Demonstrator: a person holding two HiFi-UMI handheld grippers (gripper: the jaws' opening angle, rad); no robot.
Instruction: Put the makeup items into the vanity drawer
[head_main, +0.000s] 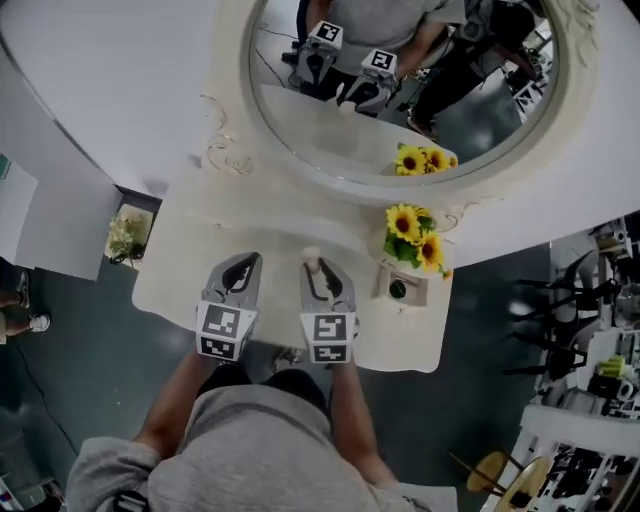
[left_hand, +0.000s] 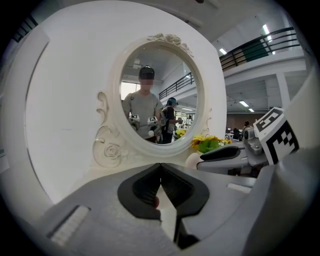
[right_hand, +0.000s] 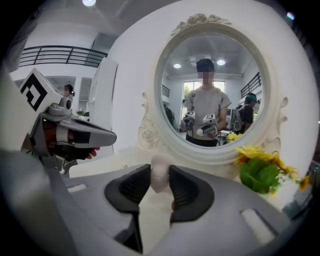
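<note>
Closest to you, your grey-sleeved arms reach forward, one gripper in each hand, side by side over the near edge of the cream vanity surface (head_main: 285, 235). Your left gripper (head_main: 243, 262) has its jaws brought together so that the tips meet, with nothing between them; its own view shows the dark pads touching at the front (left_hand: 160, 167). Your right gripper (head_main: 312, 264) stands just beside it, jaws partly apart and pressed on a pale pink makeup sponge (right_hand: 160, 172). The rounded sponge sits between the pads near their tips and pokes up above them. From the head view the sponge (head_main: 311, 257) hangs over the middle of the surface, a little in from the near edge.

Farther on, toward the right edge of the surface, a small white pot (head_main: 400, 287) holds a bunch of sunflowers (head_main: 412, 235). Along the far edge rises the oval mirror (head_main: 400, 80) in its white carved frame, and it reflects you, both grippers and the flowers.
</note>
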